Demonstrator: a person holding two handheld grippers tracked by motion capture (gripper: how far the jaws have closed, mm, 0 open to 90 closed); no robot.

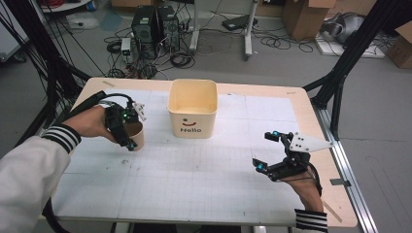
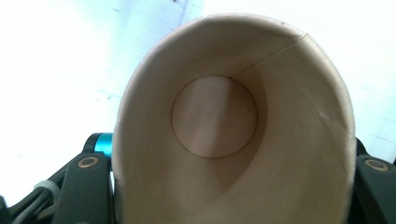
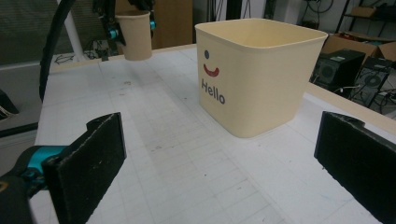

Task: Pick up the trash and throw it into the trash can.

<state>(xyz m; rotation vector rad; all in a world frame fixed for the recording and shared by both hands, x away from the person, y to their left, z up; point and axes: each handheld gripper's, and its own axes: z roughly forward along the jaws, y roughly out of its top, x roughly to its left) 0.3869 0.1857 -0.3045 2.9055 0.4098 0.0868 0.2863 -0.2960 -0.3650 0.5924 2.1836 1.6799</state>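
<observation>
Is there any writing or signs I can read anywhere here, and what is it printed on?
"Hello": printed in dark letters on the front of the cream square tub, under a drawn face with a dark dot for an eye and a red curved smile; it also reads on the tub in the high view.
The paper cup held in the left gripper shows no print, inside or out.
The cardboard boxes on the floor show nothing readable.

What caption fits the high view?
Left gripper holds a paper cup beside the cream bin; right gripper open.
</observation>
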